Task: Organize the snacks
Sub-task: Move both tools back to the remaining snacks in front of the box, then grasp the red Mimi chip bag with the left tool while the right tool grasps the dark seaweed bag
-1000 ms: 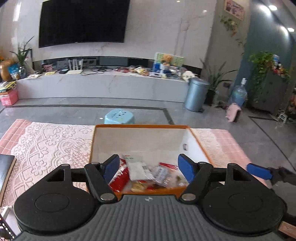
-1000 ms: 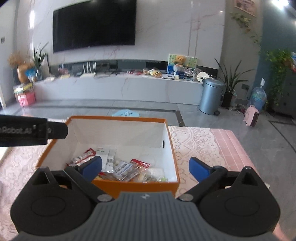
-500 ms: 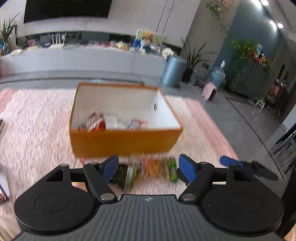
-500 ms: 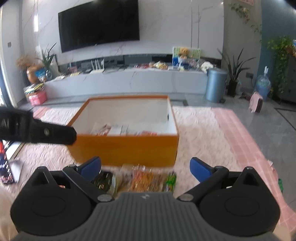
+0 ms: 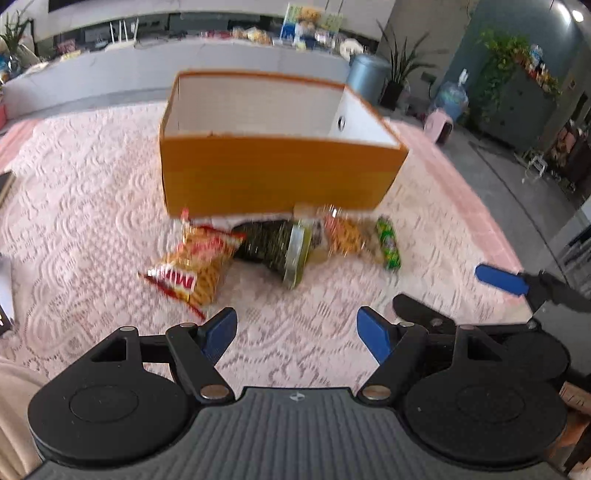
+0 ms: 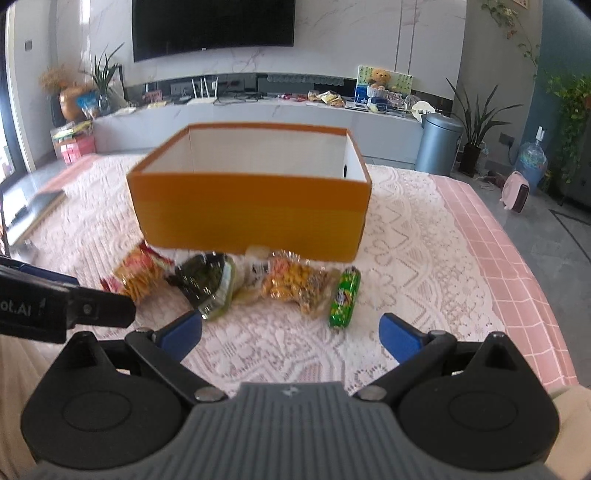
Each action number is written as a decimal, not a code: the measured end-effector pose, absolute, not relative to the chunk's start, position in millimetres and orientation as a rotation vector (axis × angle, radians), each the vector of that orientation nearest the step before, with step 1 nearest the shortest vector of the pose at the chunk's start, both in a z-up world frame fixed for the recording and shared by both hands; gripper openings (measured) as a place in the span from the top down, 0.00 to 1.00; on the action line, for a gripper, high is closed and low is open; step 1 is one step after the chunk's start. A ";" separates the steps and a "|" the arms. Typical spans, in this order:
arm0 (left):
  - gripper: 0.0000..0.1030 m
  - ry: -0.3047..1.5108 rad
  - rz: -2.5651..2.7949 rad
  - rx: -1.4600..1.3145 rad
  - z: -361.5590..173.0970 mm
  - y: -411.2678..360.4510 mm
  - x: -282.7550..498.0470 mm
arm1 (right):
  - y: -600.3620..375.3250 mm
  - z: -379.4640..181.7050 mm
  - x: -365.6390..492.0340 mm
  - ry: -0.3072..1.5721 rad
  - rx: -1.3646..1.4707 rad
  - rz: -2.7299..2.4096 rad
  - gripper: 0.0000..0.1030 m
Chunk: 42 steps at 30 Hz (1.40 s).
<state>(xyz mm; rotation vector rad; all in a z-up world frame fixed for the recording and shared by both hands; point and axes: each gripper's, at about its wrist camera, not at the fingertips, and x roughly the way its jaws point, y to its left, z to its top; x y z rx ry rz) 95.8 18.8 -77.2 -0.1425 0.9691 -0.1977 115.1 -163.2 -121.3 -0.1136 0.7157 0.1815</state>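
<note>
One orange box (image 6: 251,218) is sitting on the desk's pink lace cloth (image 6: 424,280), and just in front of its near wall a row of snack packs is lying: a red-and-yellow chip bag (image 5: 192,267), a dark green pack (image 5: 275,247), an orange-speckled bag (image 6: 295,284) and a green roll (image 6: 344,298), four that I am counting clearly. Both claws, left (image 5: 296,334) and right (image 6: 290,338), are hovering wide and empty short of the snacks. The box's inside is showing only white walls from here, and a living room with a wall television (image 6: 213,26) and a grey bin (image 6: 437,144) is lying beyond.
</note>
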 end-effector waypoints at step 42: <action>0.16 1.082 -0.021 -0.153 -138.0 77.0 204.9 | -104.1 -167.2 192.7 0.784 -0.159 0.397 0.30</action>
